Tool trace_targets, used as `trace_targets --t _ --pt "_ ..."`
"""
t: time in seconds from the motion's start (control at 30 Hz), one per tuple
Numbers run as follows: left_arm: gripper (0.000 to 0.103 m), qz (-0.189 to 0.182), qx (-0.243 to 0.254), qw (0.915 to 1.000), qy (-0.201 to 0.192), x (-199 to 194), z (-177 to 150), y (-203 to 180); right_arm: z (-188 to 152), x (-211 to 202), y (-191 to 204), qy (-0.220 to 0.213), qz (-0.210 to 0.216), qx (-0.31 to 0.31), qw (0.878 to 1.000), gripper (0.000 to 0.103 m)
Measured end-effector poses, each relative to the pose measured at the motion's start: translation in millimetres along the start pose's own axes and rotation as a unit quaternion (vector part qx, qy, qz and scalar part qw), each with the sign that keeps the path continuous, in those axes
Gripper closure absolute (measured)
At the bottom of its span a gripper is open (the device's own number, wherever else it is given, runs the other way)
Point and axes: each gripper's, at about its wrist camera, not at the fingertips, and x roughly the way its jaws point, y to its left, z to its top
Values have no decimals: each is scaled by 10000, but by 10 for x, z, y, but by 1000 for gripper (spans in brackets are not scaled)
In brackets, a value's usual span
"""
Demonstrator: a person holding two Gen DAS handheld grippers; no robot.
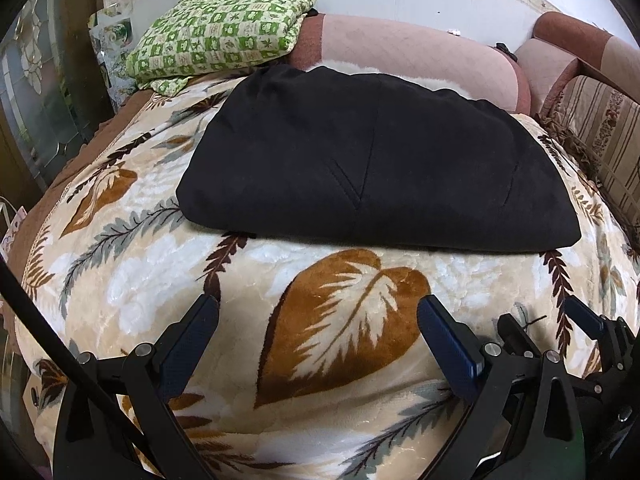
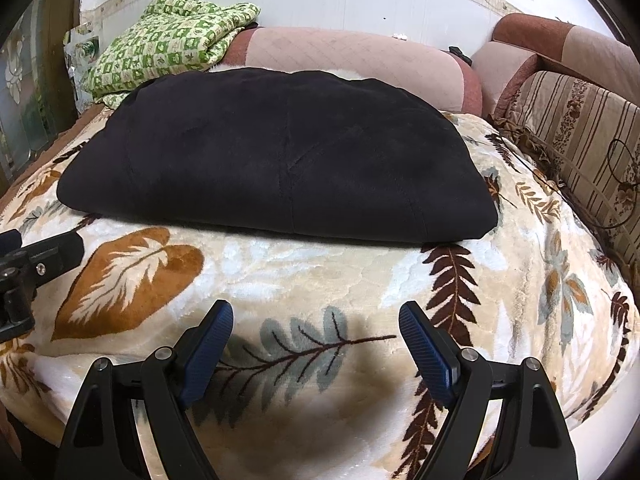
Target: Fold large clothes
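Note:
A large black garment (image 1: 376,164) lies folded into a flat, thick bundle on a leaf-patterned blanket (image 1: 348,344). It also shows in the right wrist view (image 2: 276,160). My left gripper (image 1: 318,312) is open and empty, hovering above the blanket short of the garment's near edge. My right gripper (image 2: 316,316) is open and empty, also short of the near edge. The right gripper's fingers (image 1: 584,316) show at the right of the left wrist view. The left gripper's finger (image 2: 52,256) shows at the left of the right wrist view.
A green-and-cream checked cloth (image 1: 220,36) is piled at the back left. Pink bolster cushions (image 1: 420,52) line the back against the wall. A striped sofa back (image 2: 580,128) runs along the right. A glass panel (image 1: 36,96) stands at the left.

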Motion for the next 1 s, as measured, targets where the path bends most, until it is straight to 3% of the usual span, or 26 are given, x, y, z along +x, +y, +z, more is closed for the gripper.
trace_targets --t 0.4,1.0 --pt "4 21 -17 10000 -2 9 -8 13 27 32 -84 182 -510 48 9985 15" --pt "4 104 58 9999 -33 11 -24 -38 38 7 -95 134 -590 23 9982 12"
